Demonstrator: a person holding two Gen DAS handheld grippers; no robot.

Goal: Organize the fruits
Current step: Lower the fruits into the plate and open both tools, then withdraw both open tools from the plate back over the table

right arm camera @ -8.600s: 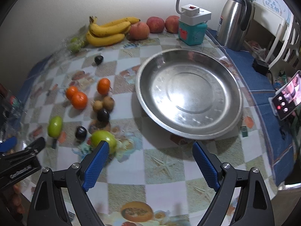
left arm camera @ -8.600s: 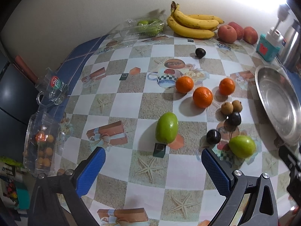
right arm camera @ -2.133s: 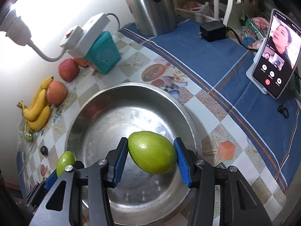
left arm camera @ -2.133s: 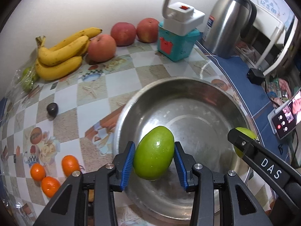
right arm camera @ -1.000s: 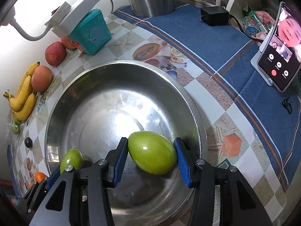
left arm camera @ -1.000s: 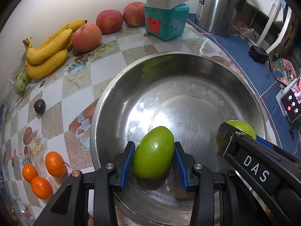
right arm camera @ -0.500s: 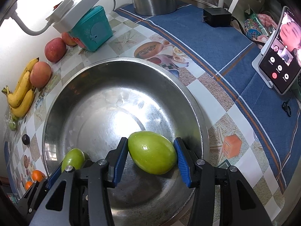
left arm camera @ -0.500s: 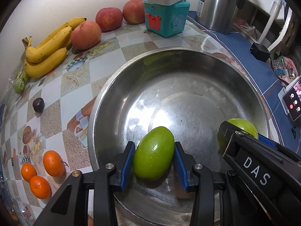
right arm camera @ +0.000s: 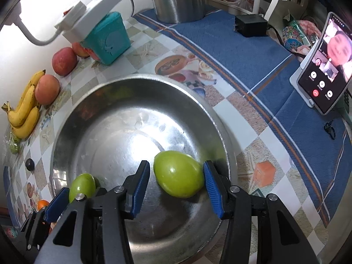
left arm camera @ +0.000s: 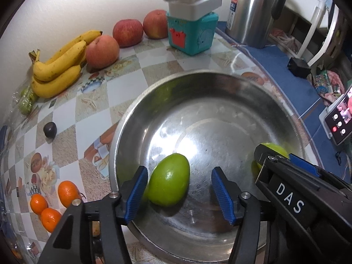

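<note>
Domestic kitchen or dining table: patterned oilcloth (left arm camera: 66,114), steel kettle (left arm camera: 253,11) and bananas (left arm camera: 59,66) beyond the left gripper (left arm camera: 178,191); phone on stand (right arm camera: 325,74) to the right gripper's (right arm camera: 176,187) right.

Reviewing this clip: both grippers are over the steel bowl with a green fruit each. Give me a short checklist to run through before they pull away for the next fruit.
1. Left gripper jaws opening, clear gaps beside its green fruit: ok.
2. That fruit lies in the steel bowl: ok.
3. Right gripper has let go of its green fruit: not ok; one pad touches, a small gap at the other.
4. Right fruit settled on the bowl floor: cannot tell.
5. Oranges waiting outside the bowl: ok.
</note>
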